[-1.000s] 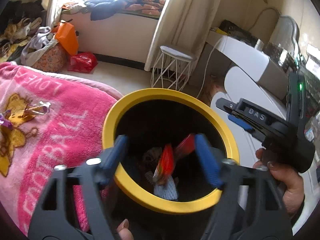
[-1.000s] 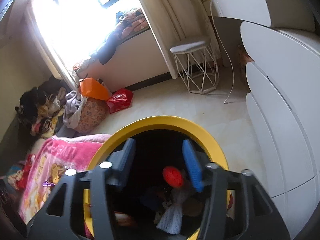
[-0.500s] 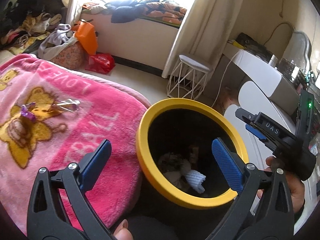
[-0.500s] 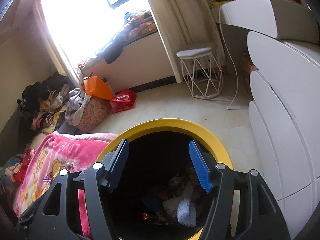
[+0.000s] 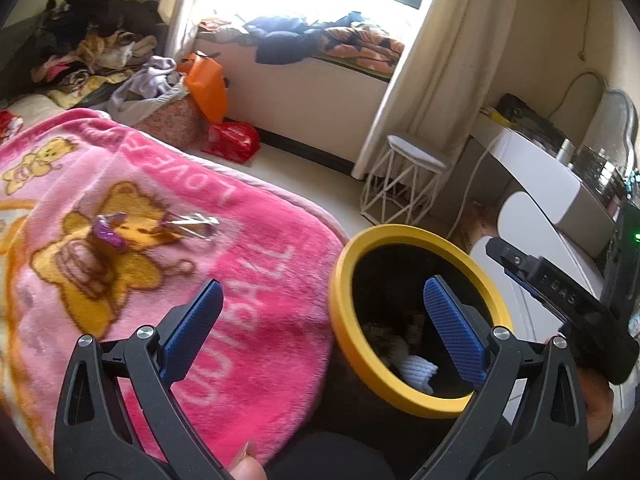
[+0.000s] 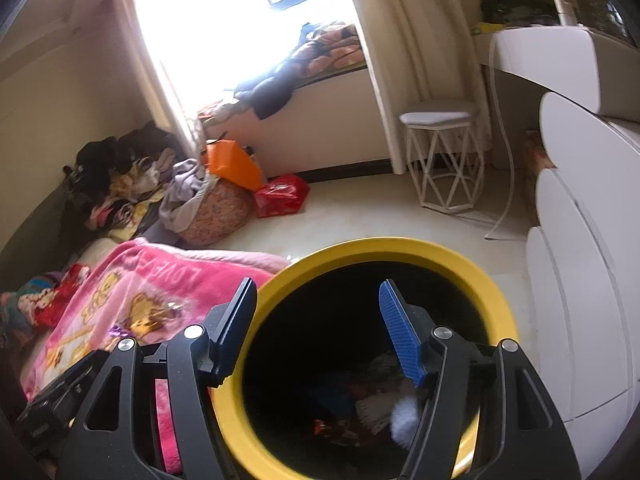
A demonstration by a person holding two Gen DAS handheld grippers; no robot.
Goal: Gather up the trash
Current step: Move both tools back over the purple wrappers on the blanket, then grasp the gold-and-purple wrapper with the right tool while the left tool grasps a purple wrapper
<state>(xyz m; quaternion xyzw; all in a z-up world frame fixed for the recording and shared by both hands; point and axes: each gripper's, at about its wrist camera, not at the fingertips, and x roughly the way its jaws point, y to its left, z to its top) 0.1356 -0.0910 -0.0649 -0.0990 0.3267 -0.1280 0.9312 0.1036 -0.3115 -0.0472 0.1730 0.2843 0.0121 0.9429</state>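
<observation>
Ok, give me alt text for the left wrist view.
The open left gripper, nothing between its blue pads, hangs over the edge of a pink blanket and a yellow-rimmed bin with trash inside. Two shiny wrappers lie on the blanket; the right gripper shows at the right edge.

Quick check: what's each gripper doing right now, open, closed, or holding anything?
Left gripper: open wide, nothing between its fingers; it has just been opening.
Right gripper: open, empty, over the yellow-rimmed bin; it has just been opening.
</observation>
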